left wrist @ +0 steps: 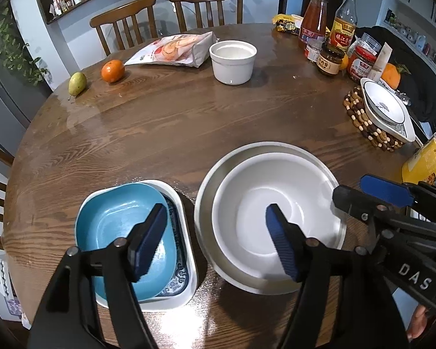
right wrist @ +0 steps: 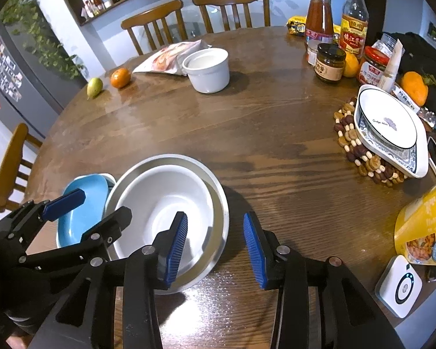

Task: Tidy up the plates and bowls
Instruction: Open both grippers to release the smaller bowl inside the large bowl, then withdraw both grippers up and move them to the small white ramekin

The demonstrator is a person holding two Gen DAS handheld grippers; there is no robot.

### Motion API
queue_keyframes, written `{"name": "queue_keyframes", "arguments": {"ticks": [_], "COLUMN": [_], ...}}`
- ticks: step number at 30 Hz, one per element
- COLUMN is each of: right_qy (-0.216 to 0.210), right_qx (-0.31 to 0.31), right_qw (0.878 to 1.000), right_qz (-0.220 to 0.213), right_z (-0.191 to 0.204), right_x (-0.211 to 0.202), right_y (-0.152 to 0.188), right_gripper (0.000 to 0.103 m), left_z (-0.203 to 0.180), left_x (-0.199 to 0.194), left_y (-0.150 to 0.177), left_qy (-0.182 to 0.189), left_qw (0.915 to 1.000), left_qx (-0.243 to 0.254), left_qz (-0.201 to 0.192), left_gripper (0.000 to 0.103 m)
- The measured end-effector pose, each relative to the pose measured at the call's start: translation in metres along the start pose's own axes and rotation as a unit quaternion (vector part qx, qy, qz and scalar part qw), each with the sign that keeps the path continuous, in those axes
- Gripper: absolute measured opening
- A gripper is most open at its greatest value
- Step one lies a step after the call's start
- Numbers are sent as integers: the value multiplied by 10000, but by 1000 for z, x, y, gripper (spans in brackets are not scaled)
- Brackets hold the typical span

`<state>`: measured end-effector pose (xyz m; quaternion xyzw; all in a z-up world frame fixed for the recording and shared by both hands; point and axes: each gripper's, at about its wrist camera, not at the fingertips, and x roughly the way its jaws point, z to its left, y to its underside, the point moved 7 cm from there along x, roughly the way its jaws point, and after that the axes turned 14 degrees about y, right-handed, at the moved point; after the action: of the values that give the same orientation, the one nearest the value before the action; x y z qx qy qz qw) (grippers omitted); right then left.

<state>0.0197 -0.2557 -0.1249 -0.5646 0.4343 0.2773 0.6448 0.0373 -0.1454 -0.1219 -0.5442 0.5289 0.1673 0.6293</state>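
While both grippers are held above the near edge of the round wooden table [left wrist: 174, 122], nothing is gripped by either. The left gripper [left wrist: 215, 241] is seen with its jaws spread wide, one blue pad over the blue bowl [left wrist: 116, 224] and the other over the white bowl [left wrist: 276, 203], neither dish being touched. The right gripper [right wrist: 215, 244] is parted to a moderate gap, with bare tabletop seen between its pads; its left pad is seen over the rim of the metal basin [right wrist: 221, 203].

The blue bowl is nested in a white rectangular dish with a blue patterned border [left wrist: 186, 226]. Just beside it, the white bowl is seated inside the metal basin (the two stacks are nearly touching). Farther across the table a white ceramic pot [left wrist: 232, 61] is set beside a snack bag [left wrist: 174, 49], with an orange [left wrist: 112, 70] and a pear [left wrist: 77, 83] near the far-left edge. At the right, a round white plate [right wrist: 386, 122] is laid in another patterned dish [right wrist: 404, 157] on a beaded trivet [right wrist: 360, 151], behind which sauce bottles and jars [right wrist: 331, 61] are grouped.
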Motion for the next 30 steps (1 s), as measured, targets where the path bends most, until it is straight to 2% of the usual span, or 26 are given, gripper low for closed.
{"name": "queue_keyframes", "arguments": {"ticks": [4, 6, 8, 11, 15, 30], "right_qy": [-125, -112, -114, -229, -363, -499], "right_qx": [117, 113, 144, 222, 364, 403], "right_qw": [9999, 9999, 9998, 9994, 9985, 9964], "right_qz": [-13, -18, -70, -108, -169, -553], "right_z": [-4, -6, -9, -12, -18, -28], "right_x": [-5, -7, -11, -17, -26, -62], "right_y": [-1, -2, -3, -4, -7, -23], "right_gripper": [42, 50, 62, 69, 69, 69], "left_z": [1, 0, 1, 2, 0, -17], "left_x": [-6, -9, -12, -17, -26, -54], "left_y": [-3, -5, -6, -9, -13, -35], "left_qy": [-36, -95, -116, -122, -142, -125], "left_qw": [10000, 9999, 9999, 9998, 9995, 9978], "left_qx": [-6, 24, 10, -74, -63, 208], "left_qz": [-48, -74, -98, -154, -266, -624], "left_gripper": [82, 82, 84, 93, 101, 102]}}
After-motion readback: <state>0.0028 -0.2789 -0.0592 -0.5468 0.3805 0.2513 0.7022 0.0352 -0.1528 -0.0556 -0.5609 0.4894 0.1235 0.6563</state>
